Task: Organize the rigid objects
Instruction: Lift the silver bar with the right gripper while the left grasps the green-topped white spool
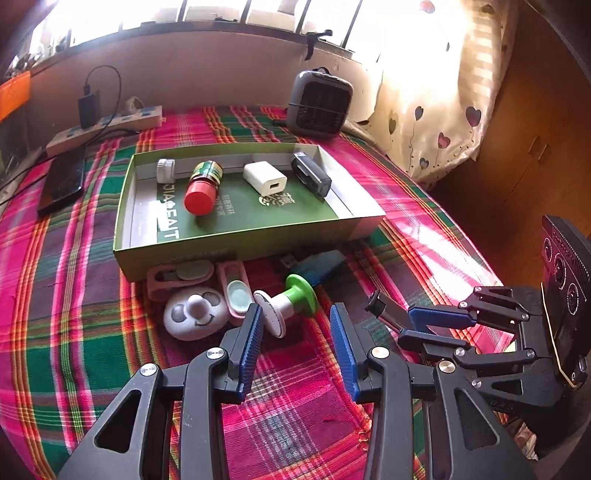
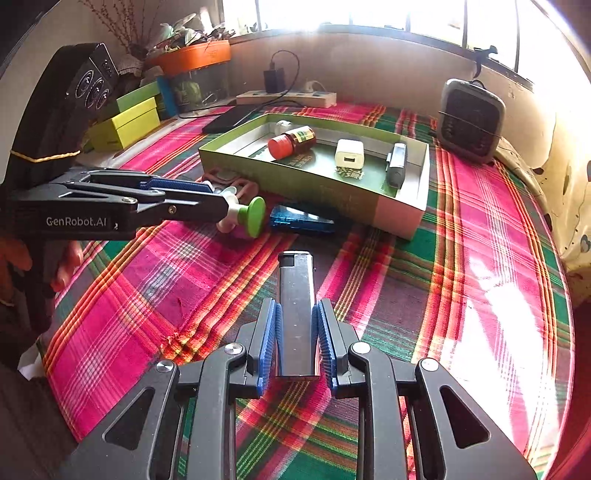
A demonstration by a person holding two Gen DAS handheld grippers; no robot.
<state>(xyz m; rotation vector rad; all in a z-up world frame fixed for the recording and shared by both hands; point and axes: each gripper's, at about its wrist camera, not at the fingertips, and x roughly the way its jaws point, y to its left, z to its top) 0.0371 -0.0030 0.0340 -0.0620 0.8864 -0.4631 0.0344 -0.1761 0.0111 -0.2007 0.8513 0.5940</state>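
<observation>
Lighter [image 2: 296, 295] looks small, hard and smooth. Right gripper [image 2: 296, 334] squeezes its lower sides, near the green box [image 2: 332, 192]. Left gripper [image 1: 297, 332] is open by the green-topped stamp [image 1: 291, 301].

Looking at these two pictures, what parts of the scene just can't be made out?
- Left wrist view: the pink clips are partly tucked under the green box.
- Both views: the window is blown out by glare.
- Right wrist view: the lighter has its base cut off behind the right gripper.
</observation>
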